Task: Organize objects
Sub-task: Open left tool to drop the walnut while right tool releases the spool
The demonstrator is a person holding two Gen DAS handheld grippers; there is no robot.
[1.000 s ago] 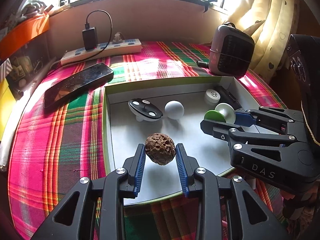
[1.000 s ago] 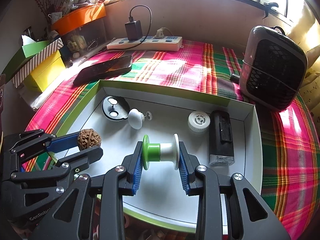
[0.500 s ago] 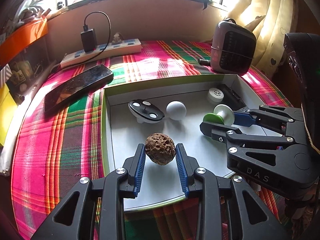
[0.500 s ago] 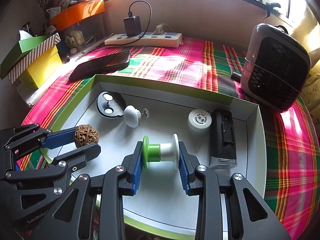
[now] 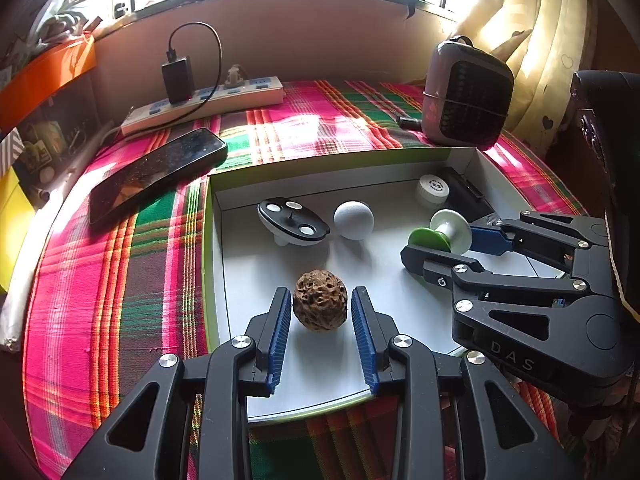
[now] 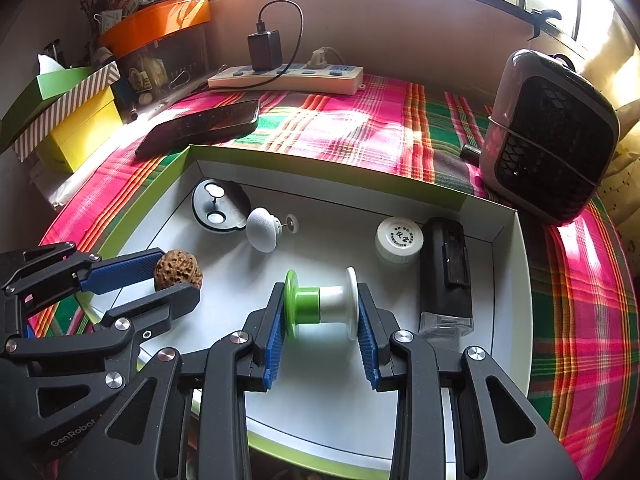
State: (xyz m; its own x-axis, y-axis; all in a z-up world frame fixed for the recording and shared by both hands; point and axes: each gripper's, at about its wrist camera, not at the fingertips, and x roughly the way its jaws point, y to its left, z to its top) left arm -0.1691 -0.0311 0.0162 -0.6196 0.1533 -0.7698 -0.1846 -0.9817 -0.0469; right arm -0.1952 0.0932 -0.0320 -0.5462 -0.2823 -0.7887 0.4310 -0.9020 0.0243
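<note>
So, both tongs are busy over the white box (image 6: 516,264) with the green rim. The left tongs (image 5: 320,300) are only partly open and have the wrinkly brown walnut (image 5: 320,300) pinched between the blue pads, held over the box's near-left part. In the right wrist view you can see the nut (image 6: 178,270) sitting right at the tips of that pair. The right tongs (image 6: 320,304) are also at a narrow-ish gap, clamped on the green and white spool (image 6: 320,304) end to end, one pad on the green flange and one on the white, above the near middle of the box.

Inside the box: a black oval piece with white dots (image 6: 218,206) in the far-left corner, a white knob (image 6: 262,229) just beside it, a small white round cap (image 6: 399,238) by the far-right side, touching or nearly touching a black rectangular case (image 6: 446,276) along the right wall.

The box sits on a counter covered by a pink and green plaid cloth (image 6: 360,120). A dark phone (image 6: 200,126) lies off the box's far-left corner, a power strip (image 6: 286,78) with a charger runs along the far edge under the window, and a small grey heater (image 6: 548,136) stands at the far-right corner.
</note>
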